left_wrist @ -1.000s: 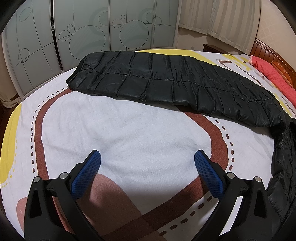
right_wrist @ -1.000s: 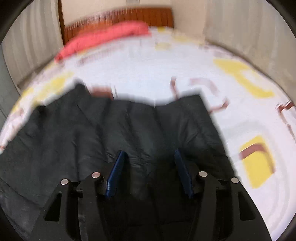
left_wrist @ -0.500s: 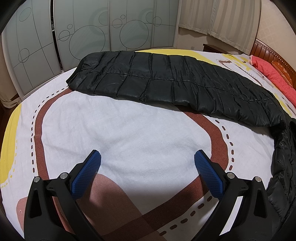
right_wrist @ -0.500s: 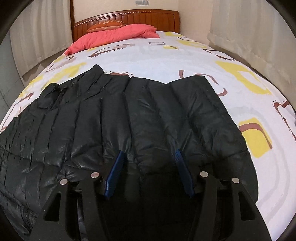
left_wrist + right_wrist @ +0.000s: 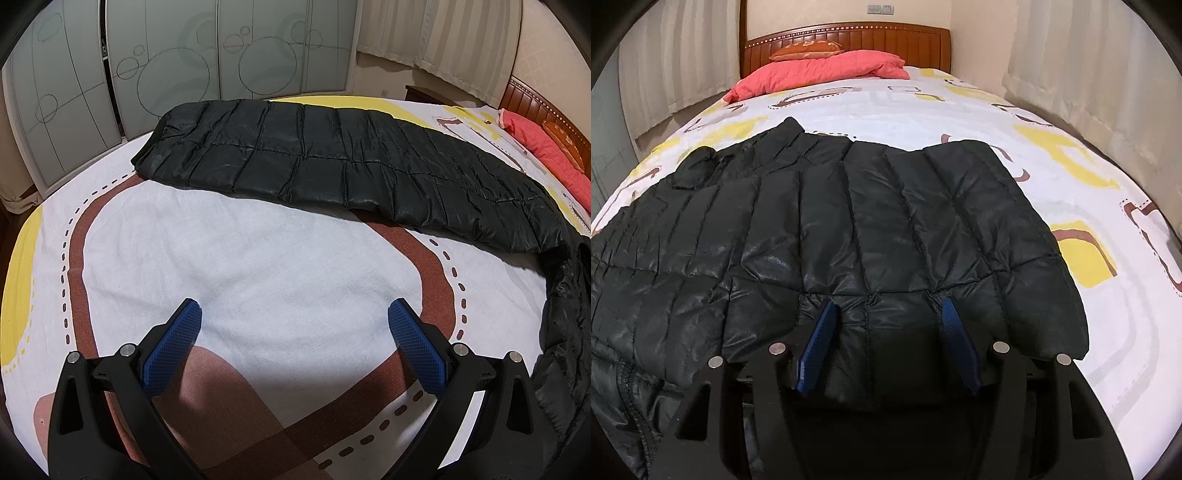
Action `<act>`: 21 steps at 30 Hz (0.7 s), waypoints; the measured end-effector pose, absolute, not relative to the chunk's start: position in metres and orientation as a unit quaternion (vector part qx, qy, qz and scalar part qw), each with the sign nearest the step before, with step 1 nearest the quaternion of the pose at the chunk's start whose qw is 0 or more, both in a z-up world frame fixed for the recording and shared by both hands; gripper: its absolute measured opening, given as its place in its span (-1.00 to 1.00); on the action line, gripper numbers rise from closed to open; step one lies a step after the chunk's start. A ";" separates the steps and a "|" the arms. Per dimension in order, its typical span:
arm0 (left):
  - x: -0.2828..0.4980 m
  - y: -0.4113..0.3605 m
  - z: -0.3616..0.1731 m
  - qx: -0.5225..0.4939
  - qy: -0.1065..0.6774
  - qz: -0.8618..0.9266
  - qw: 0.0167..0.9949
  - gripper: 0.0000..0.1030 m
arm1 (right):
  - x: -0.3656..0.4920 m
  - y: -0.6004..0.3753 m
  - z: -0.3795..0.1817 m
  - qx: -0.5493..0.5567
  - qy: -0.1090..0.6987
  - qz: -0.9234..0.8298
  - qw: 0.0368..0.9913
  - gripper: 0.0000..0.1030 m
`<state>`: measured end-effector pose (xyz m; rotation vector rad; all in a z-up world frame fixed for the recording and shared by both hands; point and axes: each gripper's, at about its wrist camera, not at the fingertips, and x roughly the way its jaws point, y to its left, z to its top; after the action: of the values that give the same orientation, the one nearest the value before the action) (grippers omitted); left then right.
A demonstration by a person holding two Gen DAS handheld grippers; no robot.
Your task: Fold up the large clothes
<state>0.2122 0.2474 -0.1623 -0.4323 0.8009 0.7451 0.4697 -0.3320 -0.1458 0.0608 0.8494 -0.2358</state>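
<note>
Black quilted jacket (image 5: pixel 332 166) spread long across our patterned bedsheet (image 5: pixel 258 266).

From our left wrist we see its glossy padded length running from near the frosted wardrobe doors (image 5: pixel 184 74) toward the red pillow (image 5: pixel 546 155); our left gripper (image 5: pixel 295 332) hangs wide open over bare sheet, holding nothing. From our right wrist, the jacket (image 5: pixel 849 229) lies under our right gripper (image 5: pixel 886 332), whose blue pads (image 5: pixel 820 339) pinch a puffy fold. We can read no labels.
</note>
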 end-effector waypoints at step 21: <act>0.163 0.411 -0.151 -0.451 0.181 0.303 0.820 0.96 | 0.464 -0.335 -0.147 0.032 0.397 -0.112 0.911 0.18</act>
<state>0.1633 0.4107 -0.1512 -0.9601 0.3858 0.6451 0.4641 -0.3352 -0.1467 0.0669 0.8181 -0.2302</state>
